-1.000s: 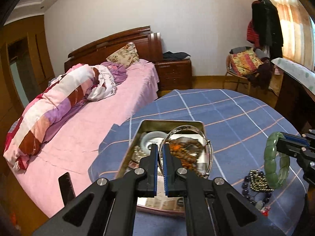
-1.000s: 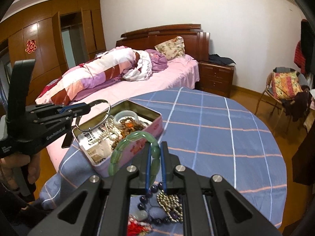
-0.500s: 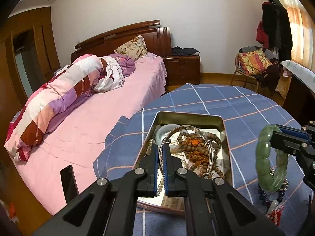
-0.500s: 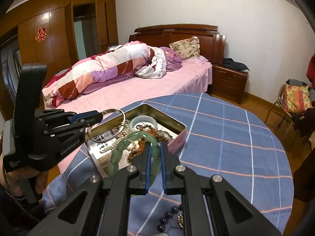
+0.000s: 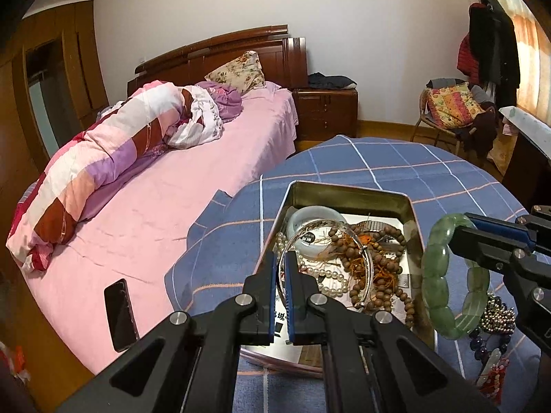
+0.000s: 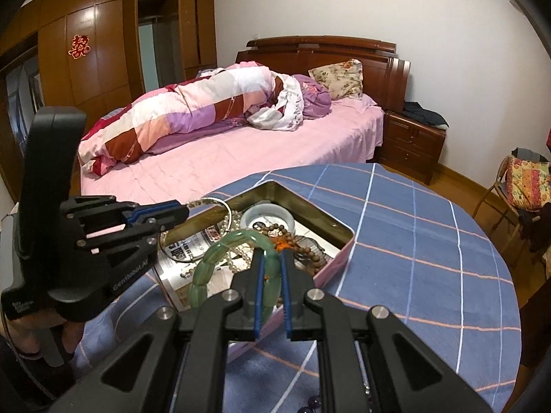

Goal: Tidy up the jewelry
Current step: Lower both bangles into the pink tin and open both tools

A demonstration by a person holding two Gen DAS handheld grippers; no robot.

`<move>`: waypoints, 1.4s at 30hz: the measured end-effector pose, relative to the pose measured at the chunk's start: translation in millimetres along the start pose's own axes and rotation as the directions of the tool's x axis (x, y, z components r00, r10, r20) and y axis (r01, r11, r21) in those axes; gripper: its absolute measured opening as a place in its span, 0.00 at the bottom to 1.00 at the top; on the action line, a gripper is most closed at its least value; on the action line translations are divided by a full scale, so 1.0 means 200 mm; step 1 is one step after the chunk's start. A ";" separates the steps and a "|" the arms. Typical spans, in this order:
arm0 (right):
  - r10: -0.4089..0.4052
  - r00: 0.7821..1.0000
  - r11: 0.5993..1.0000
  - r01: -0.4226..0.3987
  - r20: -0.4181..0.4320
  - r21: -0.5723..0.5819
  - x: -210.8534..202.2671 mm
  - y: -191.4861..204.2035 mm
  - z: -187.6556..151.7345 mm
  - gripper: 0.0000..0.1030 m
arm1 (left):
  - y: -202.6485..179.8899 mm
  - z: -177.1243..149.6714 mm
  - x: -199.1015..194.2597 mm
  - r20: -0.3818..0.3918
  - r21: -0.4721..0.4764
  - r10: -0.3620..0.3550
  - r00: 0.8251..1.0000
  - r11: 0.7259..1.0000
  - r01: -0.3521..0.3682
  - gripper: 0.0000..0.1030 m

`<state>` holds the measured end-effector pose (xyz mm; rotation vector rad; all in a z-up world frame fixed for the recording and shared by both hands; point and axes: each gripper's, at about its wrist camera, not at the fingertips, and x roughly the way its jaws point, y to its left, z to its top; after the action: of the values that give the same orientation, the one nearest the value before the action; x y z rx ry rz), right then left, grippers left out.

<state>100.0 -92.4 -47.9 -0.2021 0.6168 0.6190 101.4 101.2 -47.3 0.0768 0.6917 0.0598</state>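
The left hand-held gripper (image 5: 283,268) is clamped on a thin silver bangle (image 5: 358,241), whose near arc is hidden between its pads, and the right hand-held gripper (image 6: 270,268) is closed on a green bead bracelet (image 6: 220,251), part of its loop covered by the fingers; loose beads (image 5: 496,316) beyond the right one are cut off and hard to make out. Both pieces hang over an open tin (image 5: 344,191) of tangled jewelry just ahead of the fingertips, on a round table (image 6: 413,241) in blue checked cloth beside a pink bed (image 5: 155,206) in a wood-panelled bedroom. Compared with a second ago, the tin sits closer under both grippers and the bracelet has come from beside the tin to over its edge.
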 end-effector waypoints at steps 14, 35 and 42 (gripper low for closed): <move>0.007 1.000 1.000 -0.007 -0.023 -0.010 0.08 0.04 0.02 0.11 | 0.00 -0.02 0.07 -0.029 0.004 0.001 1.000 1.000 -0.001 0.03; 0.006 0.994 1.000 -0.007 -0.108 -0.012 0.24 0.05 -0.04 0.11 | -0.01 -0.08 0.17 -0.093 0.016 -0.013 0.996 1.000 0.015 0.03; -0.003 0.990 1.000 0.000 -0.143 -0.022 0.30 0.05 -0.07 0.11 | -0.01 -0.10 0.19 -0.111 0.020 -0.005 0.994 1.000 0.007 0.04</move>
<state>125.4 -59.8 -94.0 -0.2692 0.7487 0.6136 118.2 102.9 -86.3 0.0914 0.8041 0.0517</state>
